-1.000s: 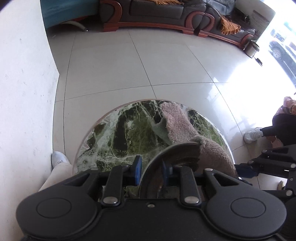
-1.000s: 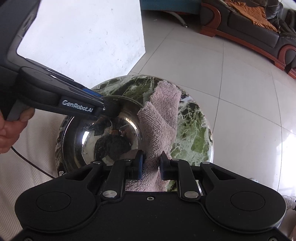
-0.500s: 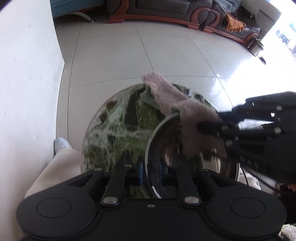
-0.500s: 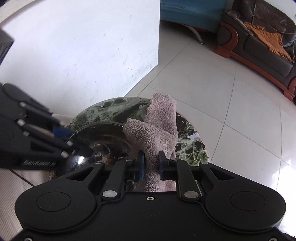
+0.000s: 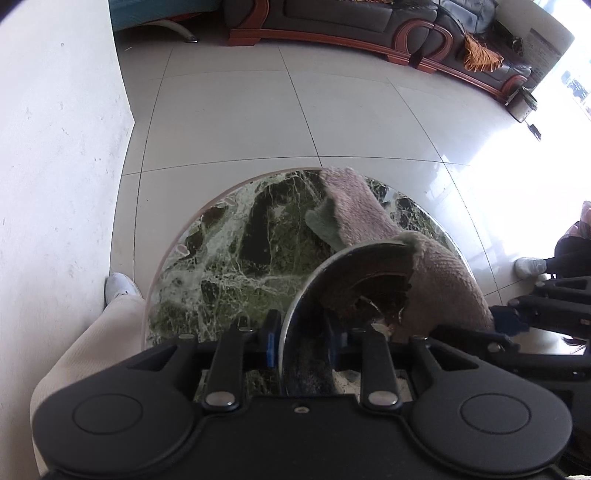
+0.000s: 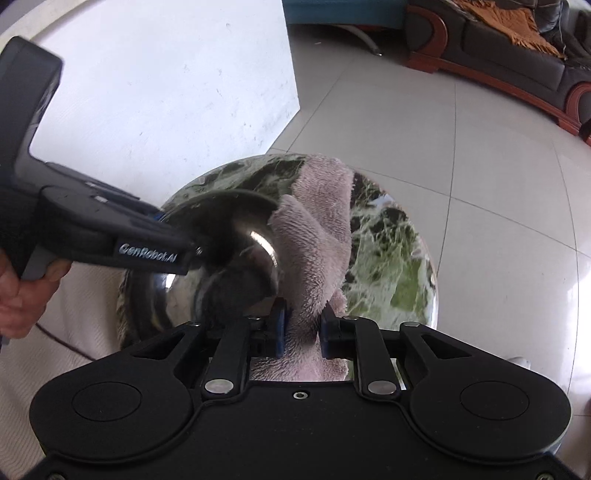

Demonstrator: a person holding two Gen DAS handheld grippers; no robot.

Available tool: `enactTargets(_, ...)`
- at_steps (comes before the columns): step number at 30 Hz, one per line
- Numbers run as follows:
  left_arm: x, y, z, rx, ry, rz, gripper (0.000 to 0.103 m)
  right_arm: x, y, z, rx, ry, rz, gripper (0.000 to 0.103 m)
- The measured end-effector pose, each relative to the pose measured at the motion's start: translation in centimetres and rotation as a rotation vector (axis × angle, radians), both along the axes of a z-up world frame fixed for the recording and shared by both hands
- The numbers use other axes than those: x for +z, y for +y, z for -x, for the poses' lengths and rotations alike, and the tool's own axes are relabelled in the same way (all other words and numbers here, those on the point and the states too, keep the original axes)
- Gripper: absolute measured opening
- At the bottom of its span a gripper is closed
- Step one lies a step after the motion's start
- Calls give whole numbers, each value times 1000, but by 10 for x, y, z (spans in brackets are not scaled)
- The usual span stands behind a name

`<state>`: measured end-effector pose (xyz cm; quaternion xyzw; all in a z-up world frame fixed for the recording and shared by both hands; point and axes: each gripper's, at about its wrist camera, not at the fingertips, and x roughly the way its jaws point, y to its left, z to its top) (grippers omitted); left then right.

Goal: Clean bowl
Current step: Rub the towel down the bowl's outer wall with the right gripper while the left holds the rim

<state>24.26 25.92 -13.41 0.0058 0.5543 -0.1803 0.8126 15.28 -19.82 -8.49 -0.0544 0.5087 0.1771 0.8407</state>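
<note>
A steel bowl [image 5: 343,262] stands tilted on the round green marble table [image 5: 229,266]. My left gripper [image 5: 303,345] straddles the bowl's near rim; its jaws are opening, and the rim sits close to the left pad without being squeezed. In the right wrist view the left gripper [image 6: 192,254] reaches the bowl [image 6: 236,229] from the left. A pink towel [image 6: 317,236] drapes over the bowl's far rim onto the table [image 6: 399,266]. My right gripper [image 6: 301,328] pinches the towel, its jaws easing slightly. The towel [image 5: 362,210] and right gripper [image 5: 517,317] also show in the left wrist view.
A white wall [image 5: 55,166] rises close on the left. A trouser leg [image 5: 92,332] and a white shoe [image 5: 120,288] are beside the table. A hand [image 6: 22,295] holds the left gripper's handle. Across the tiled floor stand a dark sofa [image 5: 351,22] and a metal bin [image 5: 522,105].
Half a second ago the right gripper and towel were across the bowl's mouth; now they are back at its right side. The left jaws stand wider around the rim.
</note>
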Motion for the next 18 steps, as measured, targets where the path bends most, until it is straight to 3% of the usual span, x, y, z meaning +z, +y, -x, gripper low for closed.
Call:
enactTargets(8, 2, 58, 2, 52, 13, -7, 24, 17, 10, -24, -1, -96, -21, 17)
enactTargets(13, 2, 91, 6, 82, 1, -2, 24, 1, -5, 6, -31, -13, -39, 18)
enactTargets(18, 3, 130, 16, 103, 14, -9, 23, 13, -16, 18, -65, -26, -102, 22)
